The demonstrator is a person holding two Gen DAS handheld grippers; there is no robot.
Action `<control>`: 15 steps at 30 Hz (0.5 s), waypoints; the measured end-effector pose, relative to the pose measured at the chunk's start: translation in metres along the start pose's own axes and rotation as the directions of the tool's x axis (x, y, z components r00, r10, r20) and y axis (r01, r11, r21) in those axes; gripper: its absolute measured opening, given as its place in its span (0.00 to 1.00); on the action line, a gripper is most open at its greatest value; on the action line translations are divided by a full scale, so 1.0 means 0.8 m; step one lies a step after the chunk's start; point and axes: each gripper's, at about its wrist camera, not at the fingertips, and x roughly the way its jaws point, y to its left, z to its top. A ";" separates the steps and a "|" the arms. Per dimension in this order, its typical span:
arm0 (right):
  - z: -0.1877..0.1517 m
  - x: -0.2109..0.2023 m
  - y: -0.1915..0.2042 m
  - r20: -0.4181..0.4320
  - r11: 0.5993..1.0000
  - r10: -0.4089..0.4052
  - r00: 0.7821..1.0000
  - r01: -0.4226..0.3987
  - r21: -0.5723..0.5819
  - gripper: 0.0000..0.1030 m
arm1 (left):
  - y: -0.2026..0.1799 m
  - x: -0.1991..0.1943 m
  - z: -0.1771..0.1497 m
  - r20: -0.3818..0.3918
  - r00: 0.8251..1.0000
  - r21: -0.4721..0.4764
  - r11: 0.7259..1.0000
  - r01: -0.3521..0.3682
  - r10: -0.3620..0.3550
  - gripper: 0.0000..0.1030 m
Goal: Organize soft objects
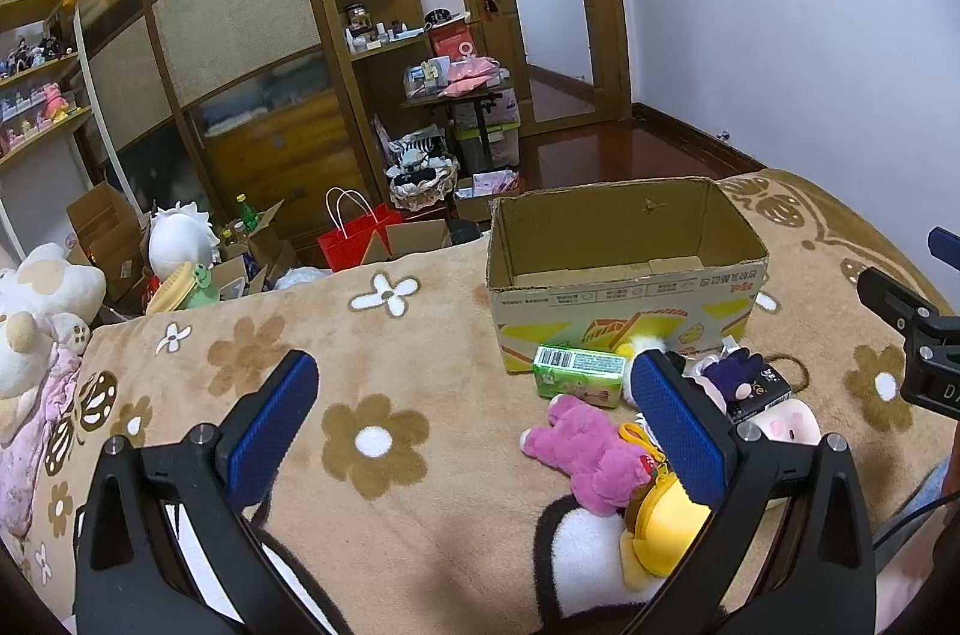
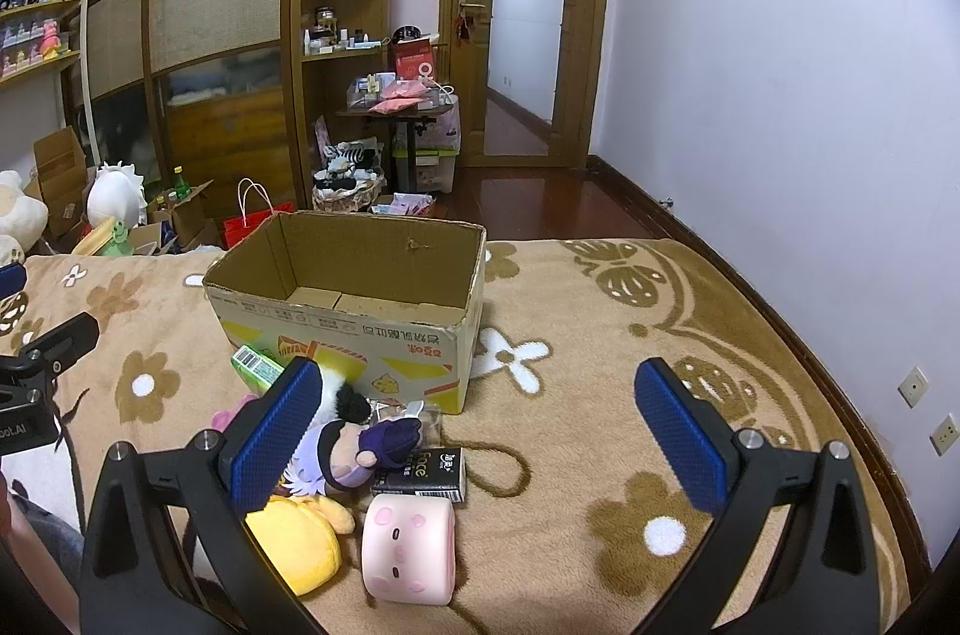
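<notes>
An open, empty cardboard box [image 1: 624,269] stands on the flowered blanket; it also shows in the right wrist view [image 2: 354,299]. In front of it lie a pink plush bear [image 1: 585,449], a yellow plush [image 1: 666,527], a purple-clad doll [image 2: 360,446], a pink pig cushion [image 2: 411,545], a green tissue pack [image 1: 579,371], a black tissue pack [image 2: 423,470] and a black-and-white plush [image 1: 576,563]. My left gripper [image 1: 480,431] is open and empty above the blanket, left of the pile. My right gripper [image 2: 480,434] is open and empty, right of the pile.
The beige flowered blanket [image 2: 600,455] covers the bed. Plush toys [image 1: 36,311] sit at the bed's left edge. Beyond the bed are a red bag [image 1: 354,239], open cartons [image 1: 108,227], wardrobes, shelves and a door. A white wall [image 2: 780,95] runs along the right.
</notes>
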 end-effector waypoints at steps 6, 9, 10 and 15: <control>-0.001 0.000 0.000 -0.002 1.000 0.001 1.000 -0.001 0.000 1.00 | 0.000 -0.001 0.000 -0.001 1.000 0.003 1.000 -0.001 0.001 1.00; -0.002 0.002 -0.001 -0.006 1.000 0.005 1.000 -0.005 0.000 1.00 | 0.000 0.000 0.001 -0.003 1.000 0.003 1.000 0.001 -0.001 1.00; -0.003 0.003 0.000 -0.008 1.000 0.008 1.000 -0.008 -0.002 1.00 | 0.000 0.000 0.001 -0.006 1.000 0.004 1.000 0.000 0.000 1.00; -0.019 0.015 0.005 -0.039 1.000 0.031 0.999 -0.031 -0.005 1.00 | 0.000 0.009 0.003 -0.044 0.999 0.004 1.000 0.006 -0.005 1.00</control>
